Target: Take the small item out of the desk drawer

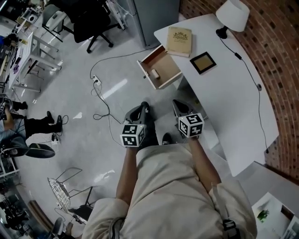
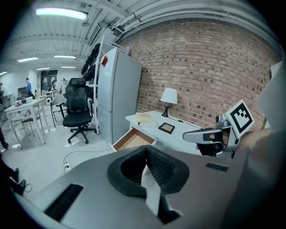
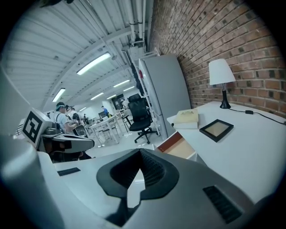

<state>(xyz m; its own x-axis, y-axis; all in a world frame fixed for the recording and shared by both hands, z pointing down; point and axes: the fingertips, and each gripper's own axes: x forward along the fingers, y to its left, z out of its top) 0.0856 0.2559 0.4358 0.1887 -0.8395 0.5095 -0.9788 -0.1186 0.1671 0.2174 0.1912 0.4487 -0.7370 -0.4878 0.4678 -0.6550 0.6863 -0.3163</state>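
The wooden desk drawer stands pulled open at the white desk's left end. A small pale item lies inside it. The drawer also shows ahead in the left gripper view and in the right gripper view; the item is not visible there. My left gripper and right gripper hang side by side over the floor, short of the drawer. Each points toward it. Both are shut with nothing between the pads.
On the desk lie a tan book, a dark picture frame and a white lamp with its cord. A power strip and cable lie on the floor to the left. A black office chair and a grey cabinet stand beyond.
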